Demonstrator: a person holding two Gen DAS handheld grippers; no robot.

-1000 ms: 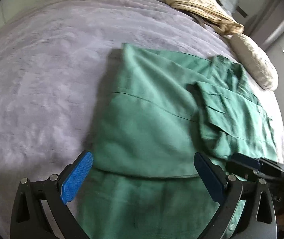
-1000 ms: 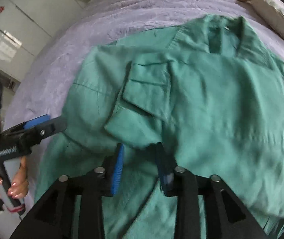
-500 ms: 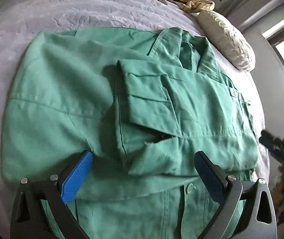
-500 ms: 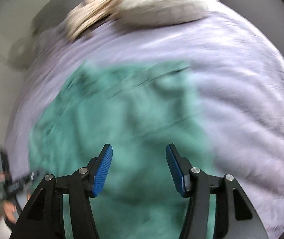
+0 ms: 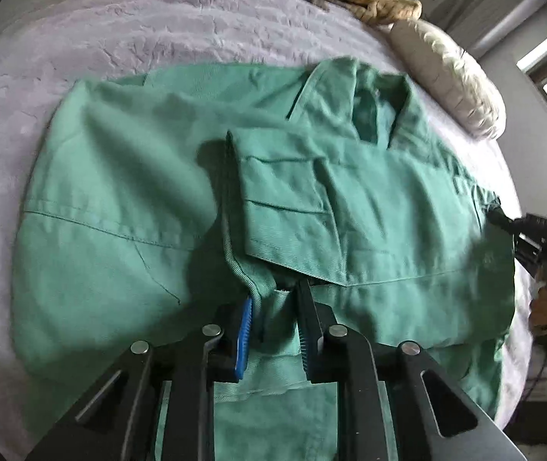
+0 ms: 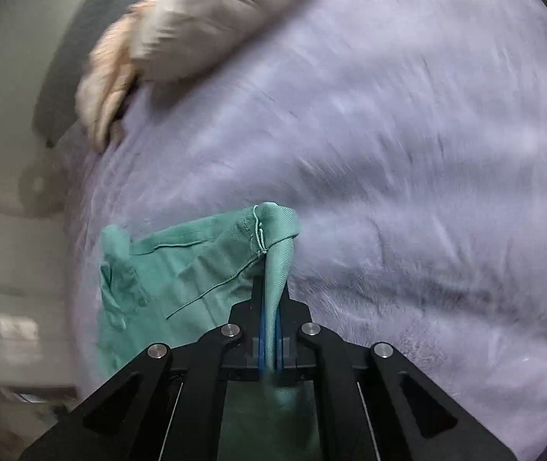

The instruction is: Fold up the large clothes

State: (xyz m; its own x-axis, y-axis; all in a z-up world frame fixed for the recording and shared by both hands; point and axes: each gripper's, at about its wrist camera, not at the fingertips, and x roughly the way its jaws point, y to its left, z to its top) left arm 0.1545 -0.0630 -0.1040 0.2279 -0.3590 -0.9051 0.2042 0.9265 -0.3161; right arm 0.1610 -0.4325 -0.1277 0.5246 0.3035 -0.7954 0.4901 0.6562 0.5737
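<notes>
Both our grippers have now closed on the green shirt (image 5: 158,199) lying on the bed (image 5: 119,30): left gripper (image 5: 273,319) pinches the folded sleeve, right gripper (image 6: 271,340) its edge, so the next fold can begin.

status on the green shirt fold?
Done: one sleeve is already folded across the green shirt on the purple bedspread. In hand: the left hand-held gripper pinches fabric mid-shirt; the right hand-held gripper is shut on an edge. Left: the body fold, since the shirt lies mostly spread.
</notes>
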